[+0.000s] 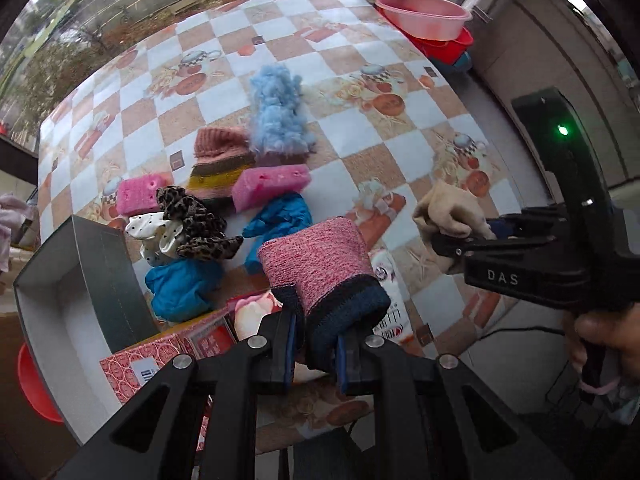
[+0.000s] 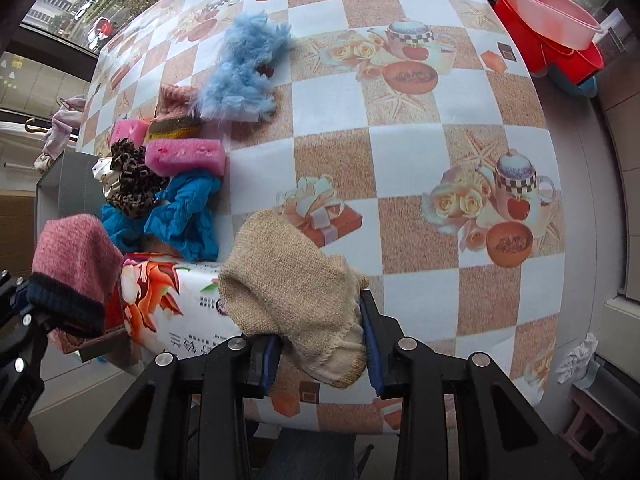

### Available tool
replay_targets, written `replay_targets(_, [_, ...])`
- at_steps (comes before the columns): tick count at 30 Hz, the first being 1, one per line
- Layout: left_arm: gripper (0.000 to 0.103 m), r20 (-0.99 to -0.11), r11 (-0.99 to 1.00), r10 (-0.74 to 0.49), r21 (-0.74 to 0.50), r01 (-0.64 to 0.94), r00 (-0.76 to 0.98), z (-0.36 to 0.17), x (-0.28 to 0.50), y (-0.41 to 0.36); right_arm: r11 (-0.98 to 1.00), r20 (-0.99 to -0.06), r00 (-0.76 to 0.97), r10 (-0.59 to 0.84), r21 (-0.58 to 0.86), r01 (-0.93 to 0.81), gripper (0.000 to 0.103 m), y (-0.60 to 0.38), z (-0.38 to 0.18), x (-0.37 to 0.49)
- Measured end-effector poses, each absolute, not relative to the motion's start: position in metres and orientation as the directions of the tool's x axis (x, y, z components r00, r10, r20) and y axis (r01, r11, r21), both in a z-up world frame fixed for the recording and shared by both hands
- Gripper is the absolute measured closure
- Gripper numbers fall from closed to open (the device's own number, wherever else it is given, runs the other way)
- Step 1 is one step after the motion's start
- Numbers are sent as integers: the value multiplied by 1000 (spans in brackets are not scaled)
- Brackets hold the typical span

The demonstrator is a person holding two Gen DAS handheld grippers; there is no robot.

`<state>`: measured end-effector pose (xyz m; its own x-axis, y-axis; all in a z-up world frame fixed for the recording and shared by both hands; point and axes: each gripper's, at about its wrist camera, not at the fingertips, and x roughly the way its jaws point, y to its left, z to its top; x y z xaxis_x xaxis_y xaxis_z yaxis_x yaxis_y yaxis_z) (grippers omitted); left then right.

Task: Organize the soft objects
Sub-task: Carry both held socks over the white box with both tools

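My left gripper (image 1: 318, 344) is shut on the navy cuff of a pink knit sock (image 1: 316, 260), which hangs above the table's near edge. At the right of the left wrist view, my right gripper (image 1: 460, 240) is shut on a beige knit sock (image 1: 448, 212). In the right wrist view the beige sock (image 2: 288, 284) sits bunched between the right gripper's (image 2: 320, 356) blue pads. The pink sock (image 2: 72, 264) and left gripper (image 2: 24, 308) show at that view's left edge. Both grippers point down over the checkered table (image 2: 400, 152).
A pile lies on the table: blue fluffy piece (image 1: 278, 108), knit hat (image 1: 220, 160), two pink sponges (image 1: 272, 184), leopard scrunchie (image 1: 196, 224), blue crinkled cloths (image 1: 180, 288). An open grey box (image 1: 68, 292) stands at the left. A flowered tissue pack (image 2: 168, 300) lies near. Stacked basins (image 1: 424, 16) sit beyond the far corner.
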<state>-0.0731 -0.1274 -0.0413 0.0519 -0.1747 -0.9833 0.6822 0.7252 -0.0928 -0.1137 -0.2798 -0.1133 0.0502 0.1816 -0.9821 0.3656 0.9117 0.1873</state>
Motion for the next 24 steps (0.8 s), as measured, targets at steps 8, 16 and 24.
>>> replay_targets(8, [86,-961,532,-271,-101,841,57,-13,-127,-100,857,-987,59,151,160,490,66,-227,-94,-170])
replay_targets(16, [86,-925,589,-355,-108,801,137,19,-120,-33,869,-989,98,112,145,474,66,-171,-58,-177])
replay_targets(24, [86,-907,780,-330,-106,617,261,33,-92,55,943,-983,167,77,126,308,66,-118,-22,-134])
